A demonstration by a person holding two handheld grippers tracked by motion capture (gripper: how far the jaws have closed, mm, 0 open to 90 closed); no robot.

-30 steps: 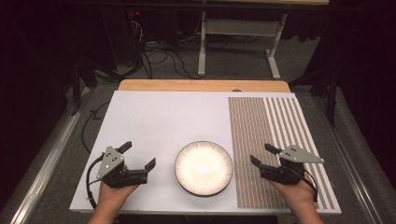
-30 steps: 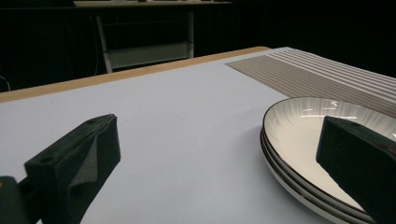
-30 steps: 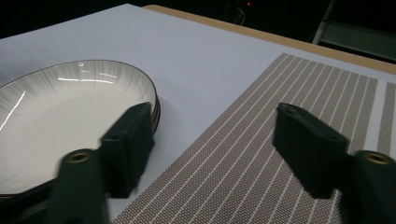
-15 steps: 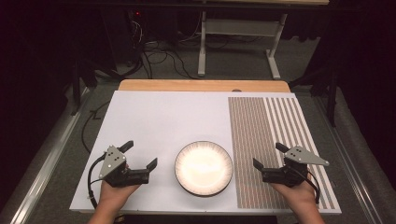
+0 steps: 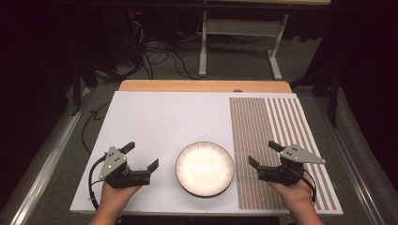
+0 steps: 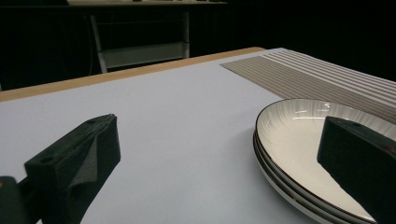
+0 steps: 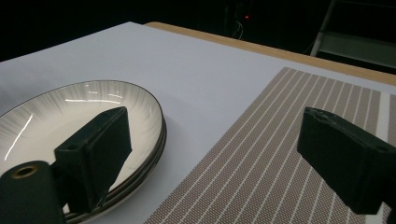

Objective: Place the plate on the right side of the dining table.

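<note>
High view: stack of plates (image 5: 204,168) sits low centre of the frame on the white worktop (image 5: 169,117), near its front edge. Striped placemat (image 5: 274,140) lies at the right, bare. Left claw (image 5: 140,158) rests lower left, jaws wide apart, holding nothing, just beside the plates. Right claw (image 5: 264,154) rests lower right over the placemat, empty; its jaws have just been closing a little from full spread, nothing between them.

Left claw view: plates (image 6: 322,154) at lower right, at least two stacked; the right jaw overlaps the rim, no contact evident.

Right claw view: plates (image 7: 79,135) lower left, placemat (image 7: 280,154) at right.

Judgement: nothing gripped yet; work barely begun. No legible writing or brand anywhere.
</note>
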